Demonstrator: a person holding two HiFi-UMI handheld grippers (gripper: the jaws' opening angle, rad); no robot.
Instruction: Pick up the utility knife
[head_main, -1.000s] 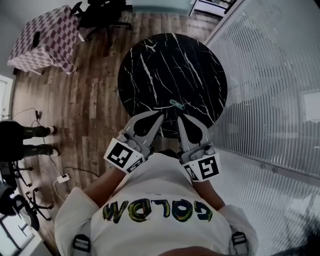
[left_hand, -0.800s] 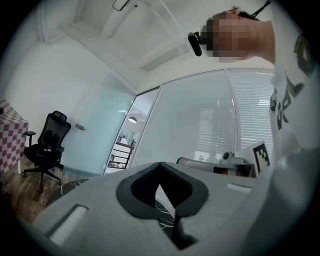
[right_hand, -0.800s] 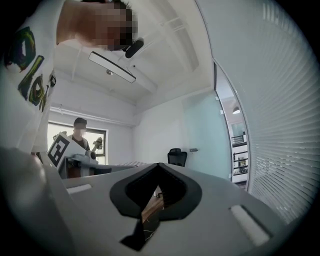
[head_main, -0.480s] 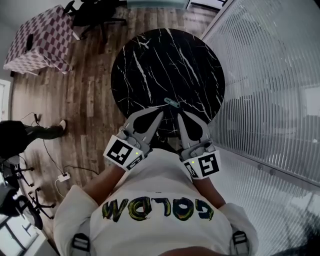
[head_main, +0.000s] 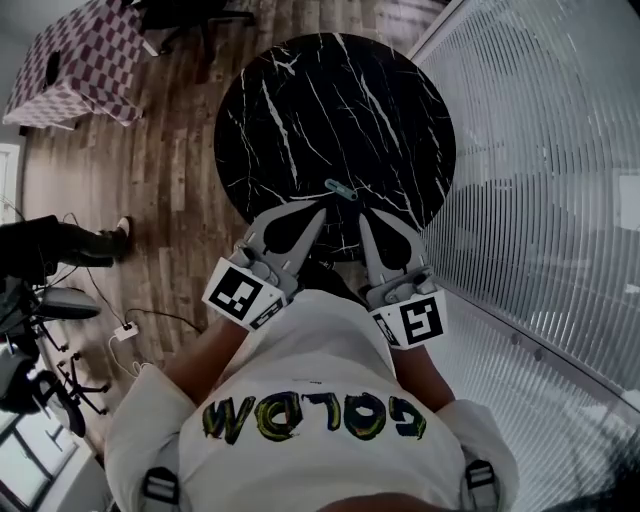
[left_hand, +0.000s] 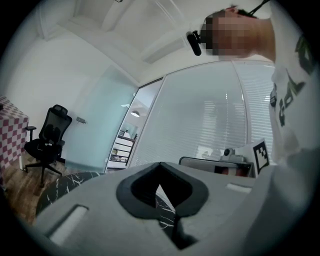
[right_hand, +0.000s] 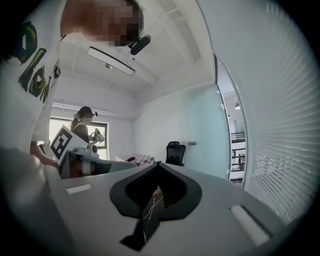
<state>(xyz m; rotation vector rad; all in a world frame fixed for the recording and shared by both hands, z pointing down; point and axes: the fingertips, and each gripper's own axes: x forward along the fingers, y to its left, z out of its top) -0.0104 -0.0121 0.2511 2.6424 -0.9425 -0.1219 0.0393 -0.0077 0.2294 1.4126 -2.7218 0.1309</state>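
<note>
The utility knife (head_main: 341, 190), a small grey-teal bar, lies on the near part of the round black marble table (head_main: 300, 110). Both grippers are held side by side over the table's near rim, pointing at the knife from just short of it. My left gripper (head_main: 322, 207) is shut and empty, its tips slightly left of the knife. My right gripper (head_main: 362, 213) is shut and empty too, its tips slightly right of the knife. In the left gripper view the left gripper (left_hand: 160, 165) shows met jaws with marble below. The right gripper view shows the right gripper (right_hand: 158, 165) the same way. The knife is hidden in both gripper views.
A checkered-cloth table (head_main: 75, 70) and a black office chair (left_hand: 47, 142) stand on the wood floor beyond and to the left. A person's feet (head_main: 70, 245) and a power strip (head_main: 125, 333) are at the left. A blind-covered glass wall (head_main: 540, 150) runs along the right.
Both grippers, still shut, have advanced with the person toward the table, which now sits nearer in view. The feet at the left have shifted.
</note>
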